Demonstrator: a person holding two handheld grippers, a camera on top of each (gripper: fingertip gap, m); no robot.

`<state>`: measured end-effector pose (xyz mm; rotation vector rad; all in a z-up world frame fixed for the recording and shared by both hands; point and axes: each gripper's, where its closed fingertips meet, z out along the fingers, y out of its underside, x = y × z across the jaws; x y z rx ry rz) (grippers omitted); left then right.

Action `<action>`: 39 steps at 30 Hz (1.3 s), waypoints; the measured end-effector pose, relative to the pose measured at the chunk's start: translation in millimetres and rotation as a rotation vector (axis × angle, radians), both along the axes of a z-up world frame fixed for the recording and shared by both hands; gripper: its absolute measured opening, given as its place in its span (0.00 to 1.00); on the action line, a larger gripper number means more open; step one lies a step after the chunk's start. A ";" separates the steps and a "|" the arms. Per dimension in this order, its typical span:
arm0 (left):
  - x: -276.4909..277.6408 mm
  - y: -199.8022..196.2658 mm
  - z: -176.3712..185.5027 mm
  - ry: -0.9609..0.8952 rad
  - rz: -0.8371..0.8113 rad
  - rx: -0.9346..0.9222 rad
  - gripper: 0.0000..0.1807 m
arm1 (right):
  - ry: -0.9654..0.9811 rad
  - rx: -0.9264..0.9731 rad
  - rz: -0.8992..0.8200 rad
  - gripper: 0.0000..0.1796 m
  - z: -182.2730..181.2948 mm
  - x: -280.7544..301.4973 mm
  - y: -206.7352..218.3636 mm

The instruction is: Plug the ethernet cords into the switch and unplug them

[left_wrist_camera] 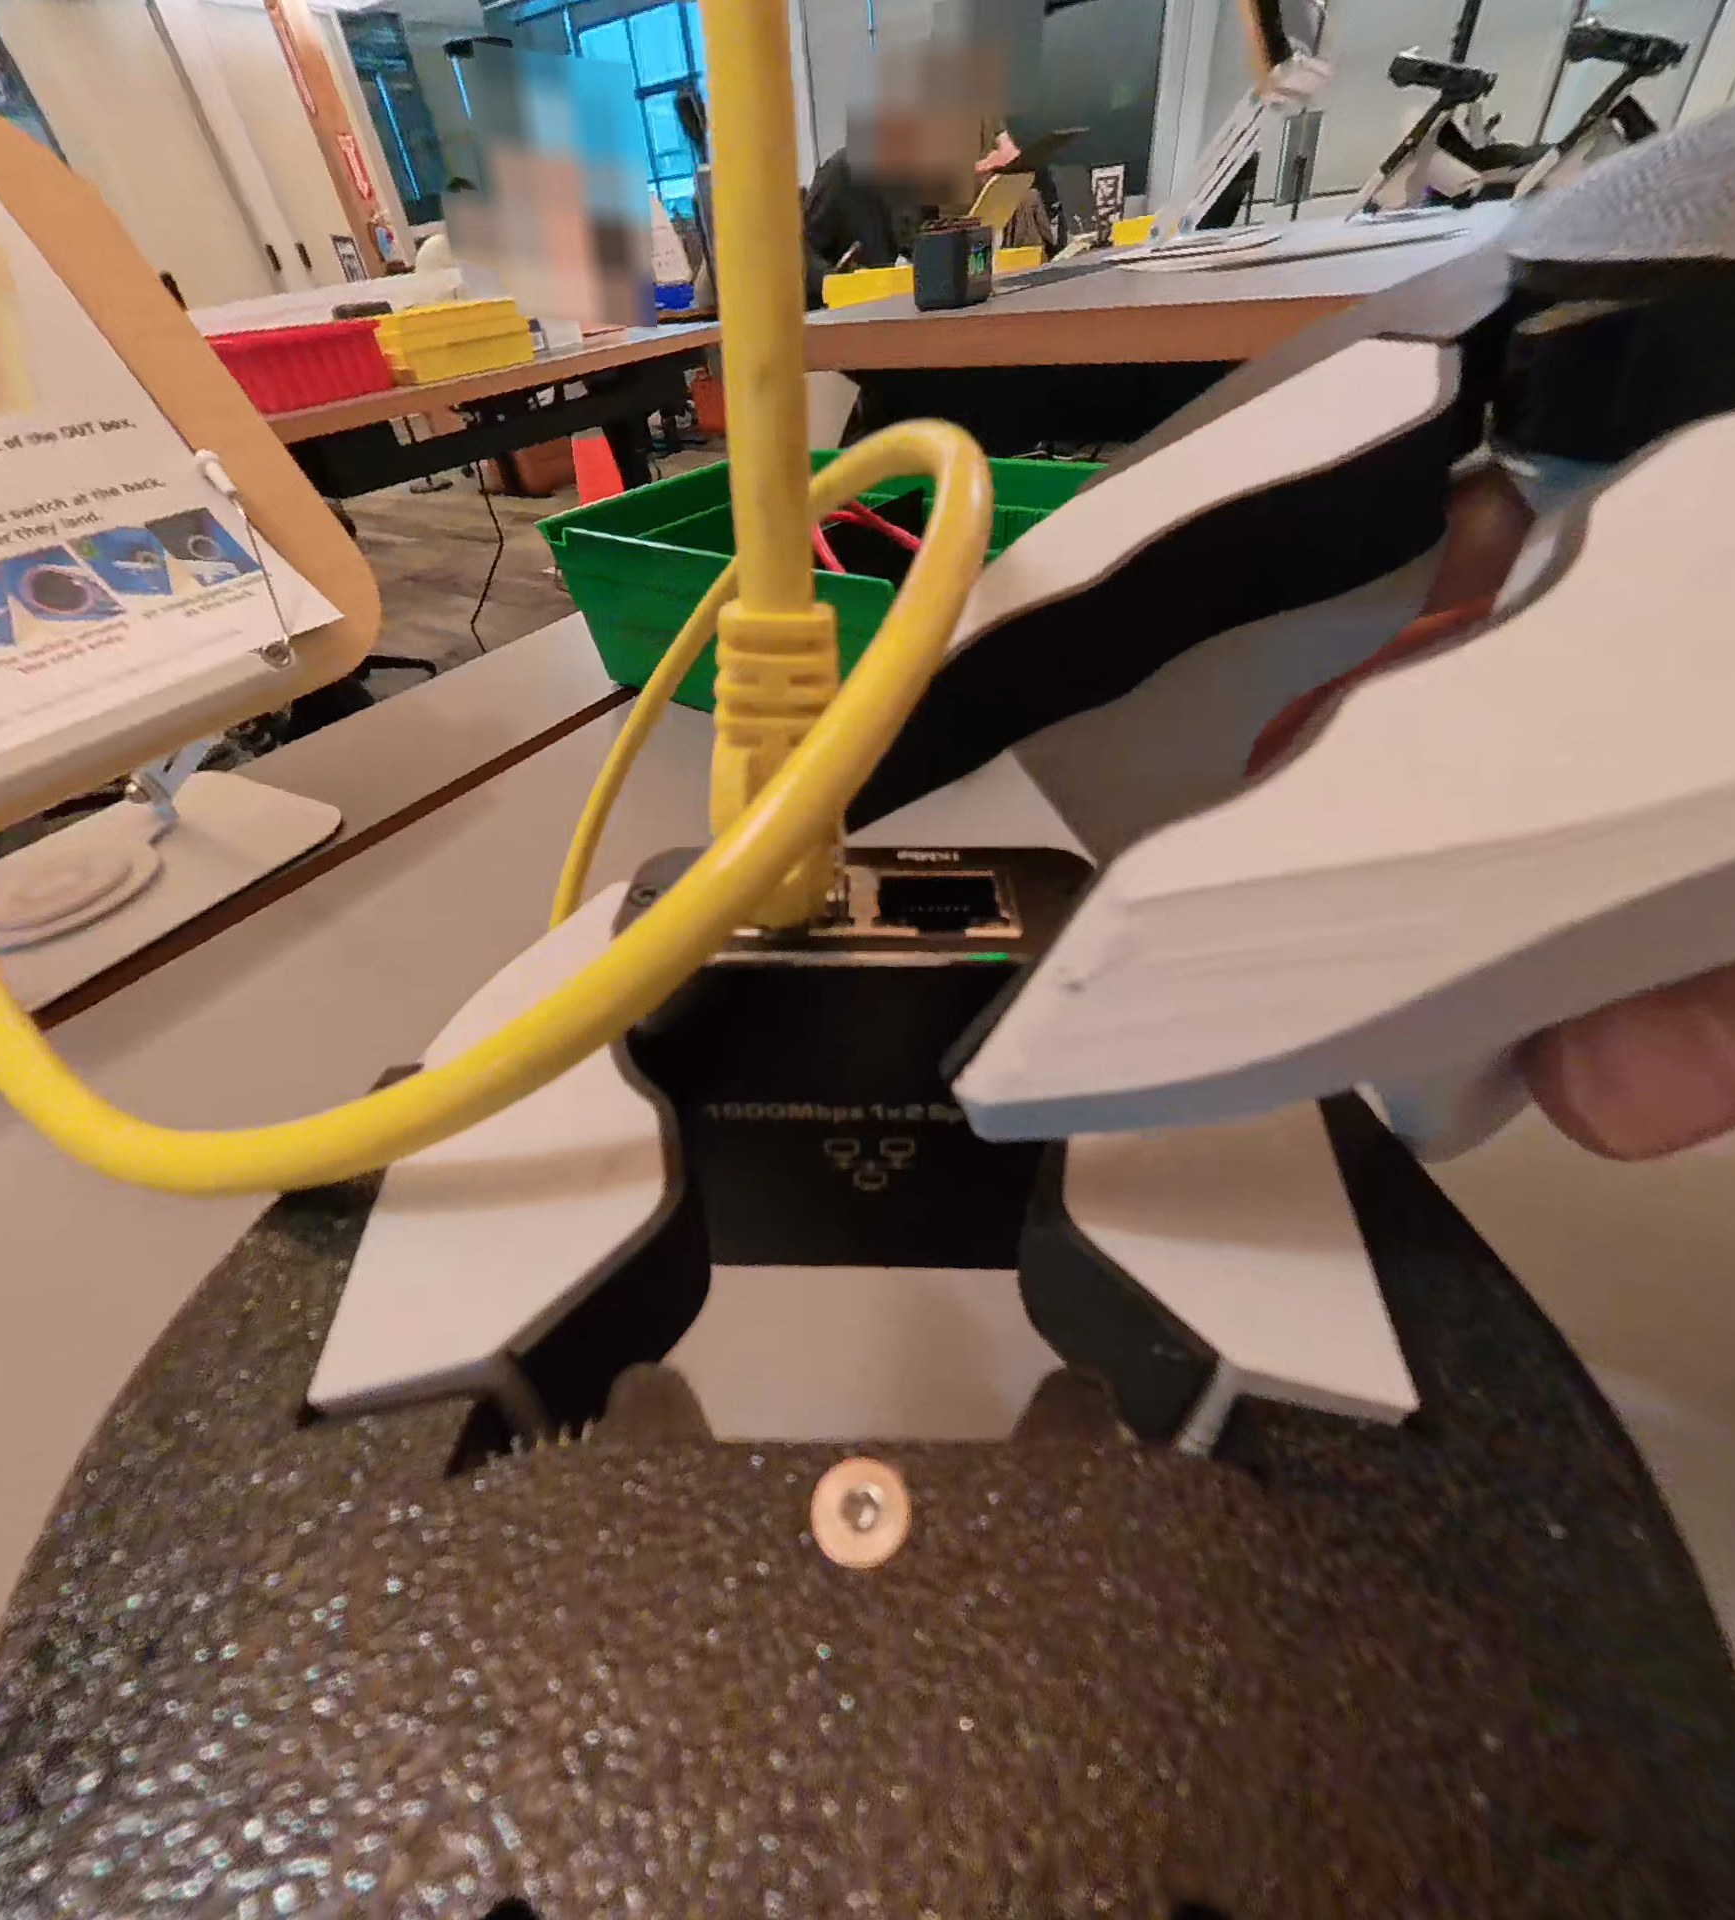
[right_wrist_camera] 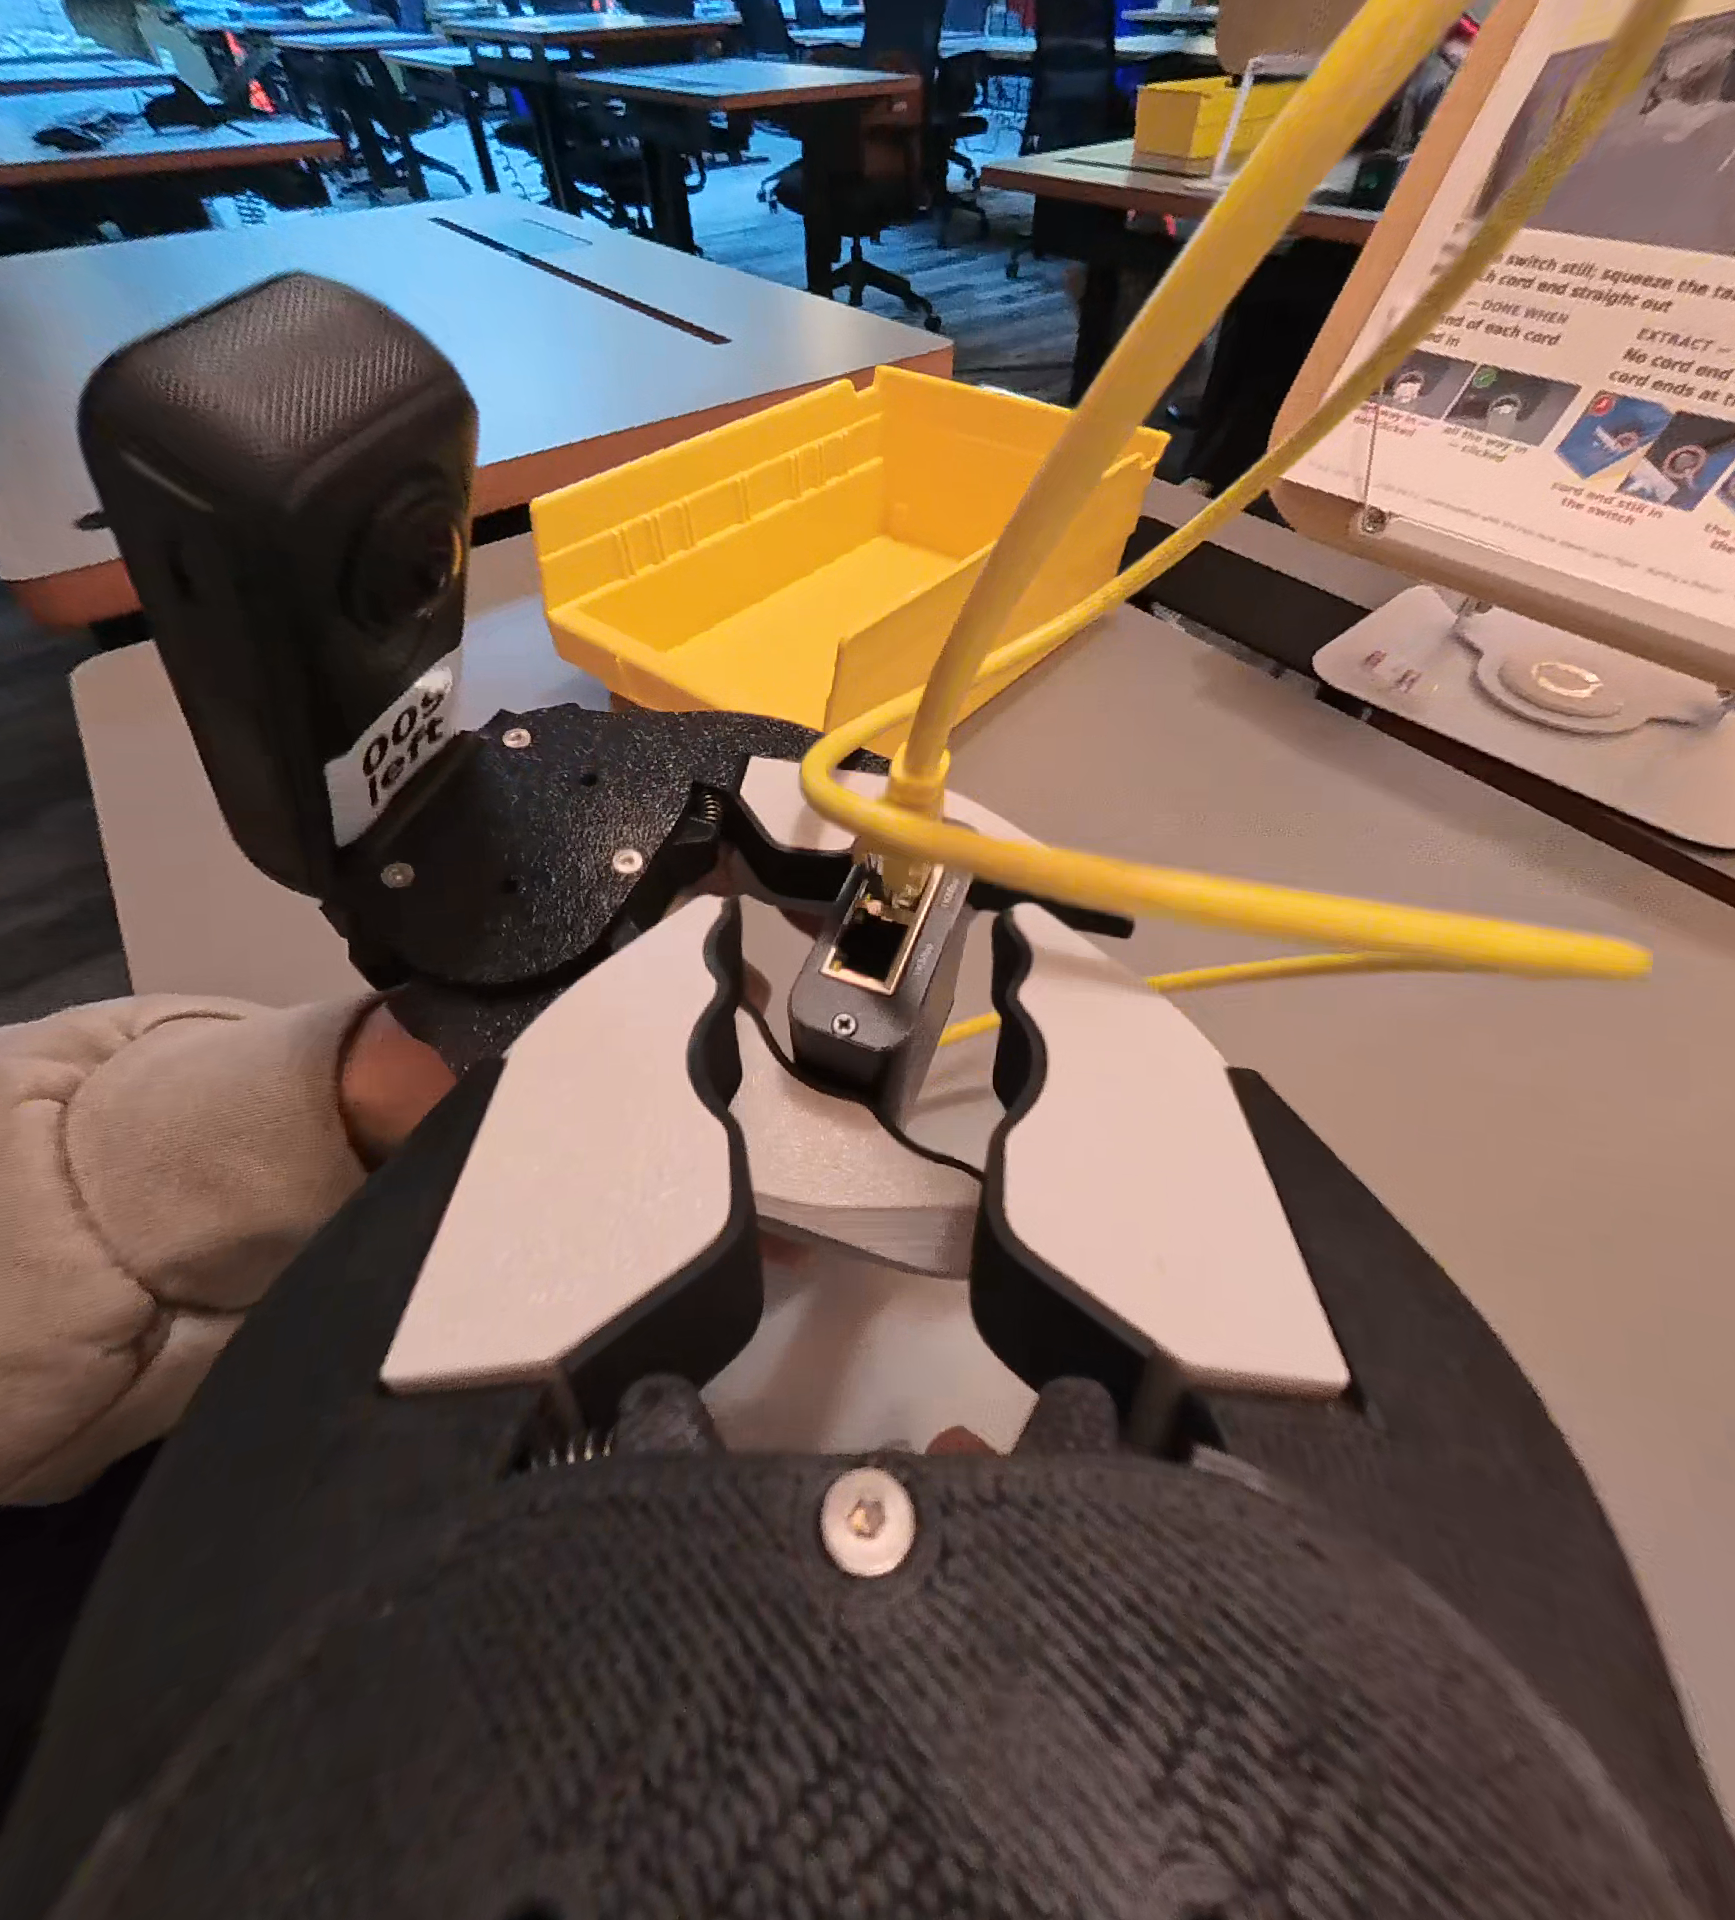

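- Left gripper (left_wrist_camera: 842,1091): fingers closed tight on both sides of the black ethernet switch (left_wrist_camera: 863,1122), holding it just above the grey table (left_wrist_camera: 167,1039).
- Yellow ethernet cord (left_wrist_camera: 775,665): plug seated in the switch's left port; right port (left_wrist_camera: 936,902) empty. Cord loops round in front.
- Right gripper (right_wrist_camera: 868,997): jaws spread wide either side of the switch, touching nothing.
- Green bin (left_wrist_camera: 655,582) far behind; yellow bin (right_wrist_camera: 790,582) beyond the left gripper.
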<state>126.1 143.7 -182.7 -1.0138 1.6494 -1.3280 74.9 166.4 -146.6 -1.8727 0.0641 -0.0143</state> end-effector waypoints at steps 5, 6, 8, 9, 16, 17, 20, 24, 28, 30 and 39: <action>0.1 -4.9 -4.6 0.008 -0.013 0.065 0.41 | -0.050 0.036 -0.031 0.24 11.7 7.5 -4.3; -0.2 -7.8 -4.0 0.008 -0.025 0.049 0.41 | -0.060 0.017 -0.036 0.24 8.4 8.9 -4.6; 0.5 -8.5 -5.6 0.017 -0.020 0.053 0.41 | -0.081 -0.020 -0.046 0.23 1.9 10.6 -4.7; 1.1 -7.3 -7.0 0.021 -0.009 0.071 0.41 | -0.095 -0.026 -0.053 0.23 0.5 11.3 -4.5; 4.9 6.2 -9.7 0.031 0.110 0.152 0.41 | -0.099 -0.037 -0.078 0.08 0.4 8.8 -1.4; 5.2 7.7 -10.2 0.029 0.121 0.174 0.41 | -0.084 -0.040 -0.077 0.08 -0.1 8.4 -1.6; 5.4 9.4 -7.7 0.006 0.148 0.205 0.41 | -0.011 -0.015 -0.059 0.08 2.1 7.4 -2.8; 5.3 14.7 -3.3 -0.035 0.200 0.277 0.41 | 0.078 0.033 -0.035 0.07 5.8 4.6 -3.1; 4.2 23.6 2.8 -0.091 0.290 0.381 0.41 | 0.042 0.040 -0.021 0.08 7.9 0.7 -1.9; 2.6 26.3 7.9 -0.128 0.334 0.433 0.41 | 0.008 0.052 -0.002 0.09 9.9 -2.1 -2.2; -0.7 29.4 15.0 -0.216 0.404 0.541 0.41 | -0.105 0.069 0.047 0.08 10.0 -8.1 -6.1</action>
